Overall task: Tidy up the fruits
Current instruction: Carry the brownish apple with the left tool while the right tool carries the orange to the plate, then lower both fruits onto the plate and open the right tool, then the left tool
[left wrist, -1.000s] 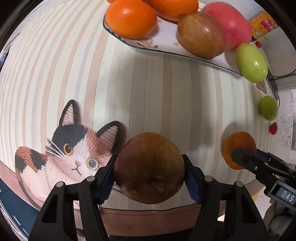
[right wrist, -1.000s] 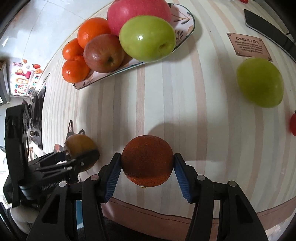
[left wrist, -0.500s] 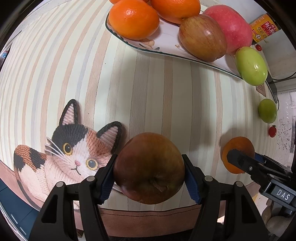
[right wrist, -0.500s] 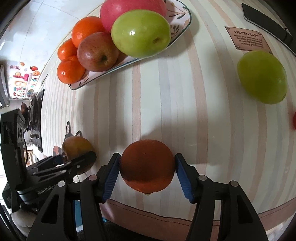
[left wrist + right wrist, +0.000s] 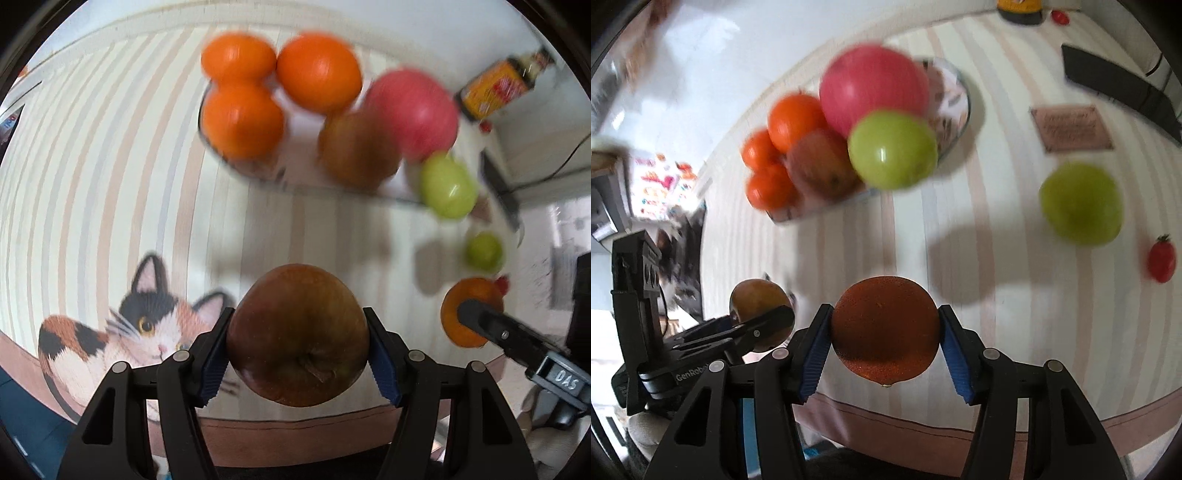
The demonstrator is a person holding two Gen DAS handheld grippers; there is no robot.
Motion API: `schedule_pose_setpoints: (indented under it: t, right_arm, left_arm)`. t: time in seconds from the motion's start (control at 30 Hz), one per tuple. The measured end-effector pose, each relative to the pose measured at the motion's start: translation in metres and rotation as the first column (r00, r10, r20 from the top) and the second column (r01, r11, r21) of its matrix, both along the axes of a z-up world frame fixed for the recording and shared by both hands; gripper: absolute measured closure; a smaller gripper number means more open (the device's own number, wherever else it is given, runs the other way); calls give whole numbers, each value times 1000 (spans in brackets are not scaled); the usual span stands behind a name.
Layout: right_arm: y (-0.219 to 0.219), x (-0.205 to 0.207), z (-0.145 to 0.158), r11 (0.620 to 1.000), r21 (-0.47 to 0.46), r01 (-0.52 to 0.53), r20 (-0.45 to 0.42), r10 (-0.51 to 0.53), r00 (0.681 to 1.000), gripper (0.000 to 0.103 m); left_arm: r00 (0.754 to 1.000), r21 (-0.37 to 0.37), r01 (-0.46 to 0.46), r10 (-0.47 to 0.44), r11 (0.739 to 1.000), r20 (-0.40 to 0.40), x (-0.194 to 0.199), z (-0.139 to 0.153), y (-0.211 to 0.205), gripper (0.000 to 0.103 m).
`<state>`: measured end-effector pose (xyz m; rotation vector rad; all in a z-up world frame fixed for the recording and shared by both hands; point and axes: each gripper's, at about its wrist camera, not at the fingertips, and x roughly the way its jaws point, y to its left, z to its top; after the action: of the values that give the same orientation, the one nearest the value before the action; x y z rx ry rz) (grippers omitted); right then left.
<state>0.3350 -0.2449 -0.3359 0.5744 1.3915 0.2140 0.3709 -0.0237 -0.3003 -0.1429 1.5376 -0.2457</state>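
Observation:
My left gripper (image 5: pixel 298 339) is shut on a brownish-red apple (image 5: pixel 297 334), held above the striped tablecloth. My right gripper (image 5: pixel 884 338) is shut on an orange (image 5: pixel 884 328), also off the cloth. Each gripper shows in the other's view: the right one with its orange (image 5: pixel 471 314) at the right edge, the left one with its apple (image 5: pixel 761 312) at the lower left. Farther back stands a white plate (image 5: pixel 955 110) with oranges (image 5: pixel 242 118), a brown apple (image 5: pixel 356 147), a pink apple (image 5: pixel 873 88) and a green apple (image 5: pixel 892 149).
A loose green apple (image 5: pixel 1080 203) and a cherry tomato (image 5: pixel 1161 258) lie on the cloth to the right. A small sign (image 5: pixel 1071 127), a dark flat object (image 5: pixel 1119 88) and a bottle (image 5: pixel 498 86) sit beyond. A cat picture (image 5: pixel 122 332) marks the cloth's near edge.
Both grippers have risen with their fruit; the plate and the loose fruit now look smaller and farther off. The view is blurred by the motion.

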Motion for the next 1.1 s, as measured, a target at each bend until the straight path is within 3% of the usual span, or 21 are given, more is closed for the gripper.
schedule_pose_setpoints:
  t: [0.13,0.33,0.73,0.97,1.1]
  right_arm:
    - [-23,14,24,999,0,50,54,-50,997,44]
    - [-59,48,36,991,-21,129,92,-127,988,44]
    - [-81,120,-13,978,-28,207,12,-206,978,44]
    - [-70,130,-23,981,-58,183,5,-183,983,44]
    - [-70,128,-25,982,-32,186,3,-186,983,44]
  left_arm:
    - [999,-39,-29,30,999,35,34,16,3,39]
    - [998,-34,-38,40,999,48,77,6,2,39]
    - [998,-13,-53,54,998,44,128,-3,-9,39]
    - [999,-11,-36,36,999,9,137,-10,-15,39]
    - [999,23,-10,9,1000,37,134,-10,-21,39]
